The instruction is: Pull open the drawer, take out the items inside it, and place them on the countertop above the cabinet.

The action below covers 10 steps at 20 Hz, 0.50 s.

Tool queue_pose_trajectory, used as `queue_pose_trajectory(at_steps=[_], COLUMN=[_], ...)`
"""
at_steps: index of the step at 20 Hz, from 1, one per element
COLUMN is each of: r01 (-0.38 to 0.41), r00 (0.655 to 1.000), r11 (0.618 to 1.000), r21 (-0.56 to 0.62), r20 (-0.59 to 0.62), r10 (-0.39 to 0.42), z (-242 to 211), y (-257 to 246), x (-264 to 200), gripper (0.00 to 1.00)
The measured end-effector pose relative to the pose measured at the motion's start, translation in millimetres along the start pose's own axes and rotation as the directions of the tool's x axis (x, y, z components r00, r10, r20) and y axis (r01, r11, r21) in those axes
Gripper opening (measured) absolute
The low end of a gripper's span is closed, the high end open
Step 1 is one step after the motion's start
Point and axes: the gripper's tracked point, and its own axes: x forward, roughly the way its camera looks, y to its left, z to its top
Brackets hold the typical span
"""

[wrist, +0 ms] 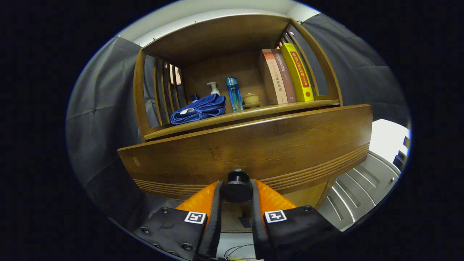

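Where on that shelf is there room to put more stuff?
The claw grips the drawer knob. On the countertop, bare strips lie left of the blue towel and in front of the books. From the towel past the blue bottle to the small jar it is crowded.

The drawer [253, 152] front beyond the tongs [237, 192] is polished wood; its knob [237, 188] matt; the towel [199, 108] soft cloth.
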Motion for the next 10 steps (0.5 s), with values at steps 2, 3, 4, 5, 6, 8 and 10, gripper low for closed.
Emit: queue_pose_trajectory(at_steps=[2,3,4,5,6,8,10], r01=[-0.003,-0.006,-0.005,-0.006,-0.008,-0.014,-0.010], r00=[1.000,1.000,1.000,1.000,1.000,1.000,1.000], r11=[1.000,1.000,1.000,1.000,1.000,1.000,1.000], r21=[-0.002,-0.001,0.003,0.004,-0.001,-0.016,-0.005], r20=[-0.007,-0.017,-0.022,-0.027,-0.030,-0.023,-0.024], r10=[0.003,0.006,0.005,0.006,0.008,0.013,0.010], z=[-2.0,-3.3,-4.0,-6.1,-8.3,-12.6,-12.3], y=[1.1,0.9,0.5,0.7,0.4,0.4,-0.6], x=[-10.6,-15.0,-19.0,-24.2,-28.1,-32.8,-34.0], gripper=[0.45,0.45,0.45,0.45,0.45,0.45,0.46])
